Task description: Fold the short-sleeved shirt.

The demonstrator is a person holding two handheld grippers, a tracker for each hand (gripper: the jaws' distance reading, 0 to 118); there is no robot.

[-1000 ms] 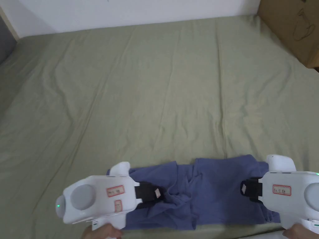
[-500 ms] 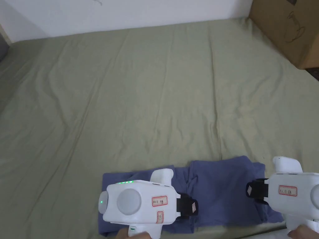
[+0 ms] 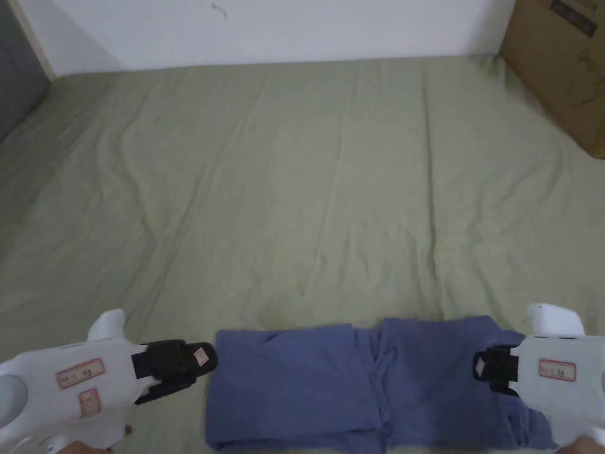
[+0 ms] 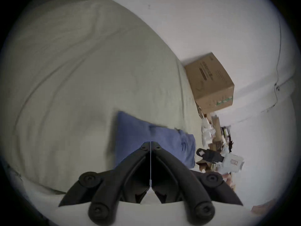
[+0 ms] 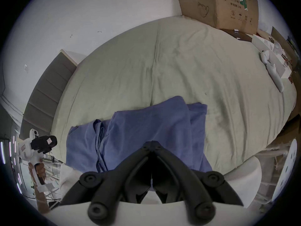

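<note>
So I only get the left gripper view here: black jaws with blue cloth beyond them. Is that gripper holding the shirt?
Observer: No. In the head view the left gripper sits just off the left edge of the shirt, over the green sheet, with its jaws together and nothing between them.
Operator: And the small white thing far off to the side?
Observer: That is the right gripper. It is over the right end of the shirt with its jaws closed. I cannot tell whether it is pinching cloth.
Operator: Does the shirt look tidy?
Observer: It lies fairly flat as a rectangle, with a bunched ridge running down its middle.
</note>
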